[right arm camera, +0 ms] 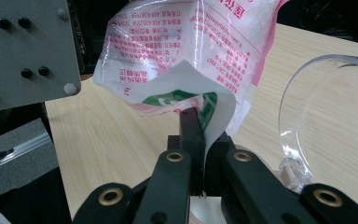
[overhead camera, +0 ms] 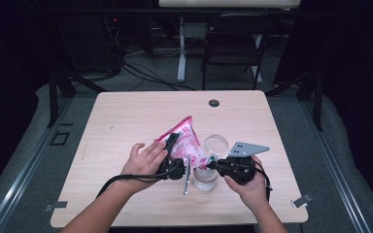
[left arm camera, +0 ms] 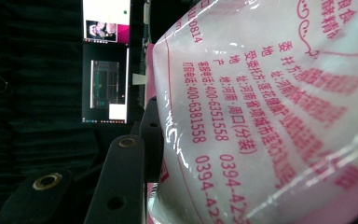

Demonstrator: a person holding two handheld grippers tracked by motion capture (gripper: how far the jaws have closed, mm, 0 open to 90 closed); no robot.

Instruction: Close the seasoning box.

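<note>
Right tool point(overhead camera: 212, 164): jaws fully together, clamped on a thin flap of the pink and white bag; in the right gripper view point(right arm camera: 196, 140) the white flap runs down between the two black jaws.
Right hand point(overhead camera: 249, 183): near edge of the bench, to the right of the jar; it carries the right tool with its grey three-cornered plate point(overhead camera: 246, 148) on top.
Left tool point(overhead camera: 171, 154): jaws part open, holding the body of the bag from the left; in the left gripper view one black jaw point(left arm camera: 121, 182) lies against the bag's printed face.
Left hand point(overhead camera: 143, 162): left of the jar, fingers spread along the bag's lower edge.
Jar point(overhead camera: 206, 178): clear, standing on the bench just below the bag's lower corner, between the two hands.
Lid point(overhead camera: 216, 144): clear, round, hinged up behind the jar; it shows as a transparent arc point(right arm camera: 326, 130) in the right gripper view.
Bag point(overhead camera: 185, 141): held tilted above the jar, upper corner pointing away from the person, lower corner over the jar mouth.
Bench point(overhead camera: 126, 126): pale wood, with a dark round grommet point(overhead camera: 214, 103) at the far edge beyond the bag.
Hard to make out: the jar's contents; the second left jaw, hidden behind the bag point(left arm camera: 270, 116); the bag's lettering, blurred in the high view.
</note>
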